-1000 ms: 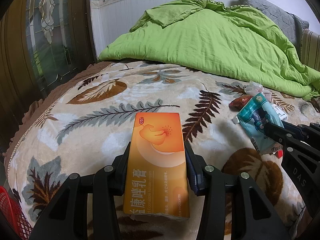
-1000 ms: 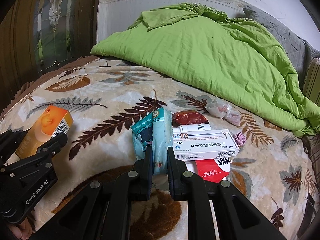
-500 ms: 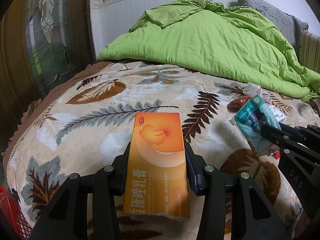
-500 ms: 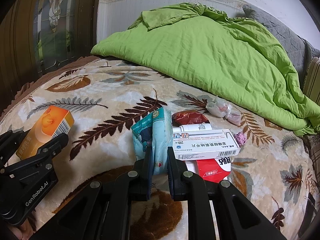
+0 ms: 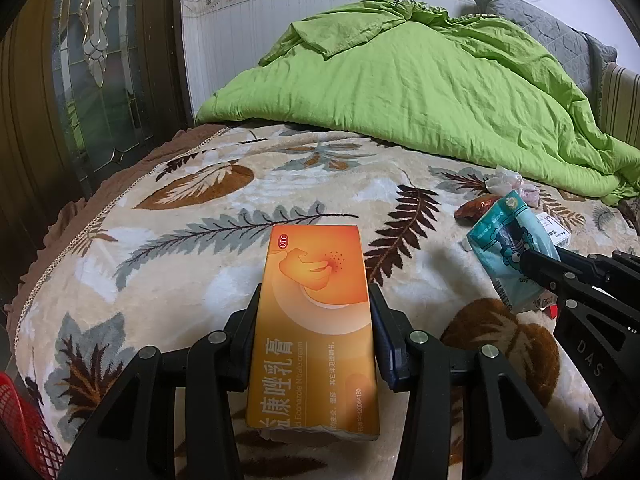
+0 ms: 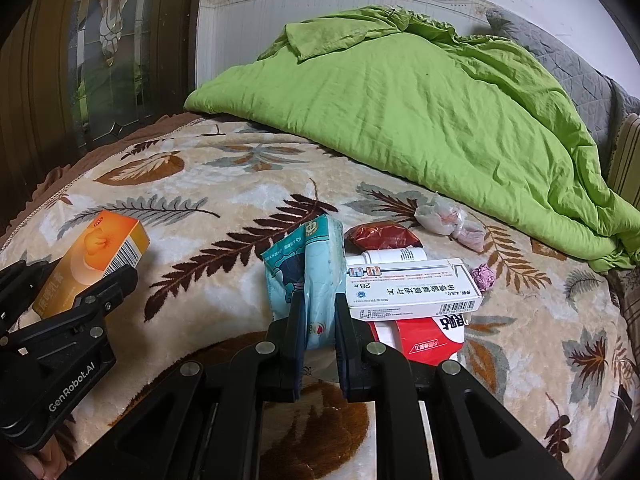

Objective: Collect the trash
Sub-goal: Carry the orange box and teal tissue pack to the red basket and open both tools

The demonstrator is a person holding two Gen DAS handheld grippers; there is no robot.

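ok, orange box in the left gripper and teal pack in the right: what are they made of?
Orange box: looks like thin printed cardboard with a slight sheen; crisp straight edges, flat faces, barcode on the end flap. Teal pack: probably soft plastic film over something squashy, maybe tissues; it creases and pinches in between the fingers.

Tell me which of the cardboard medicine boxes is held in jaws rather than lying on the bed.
The orange rectangular cardboard box, clamped by the left gripper. The white box with the blue stripe and the red-and-white box lie on the leaf-patterned blanket.
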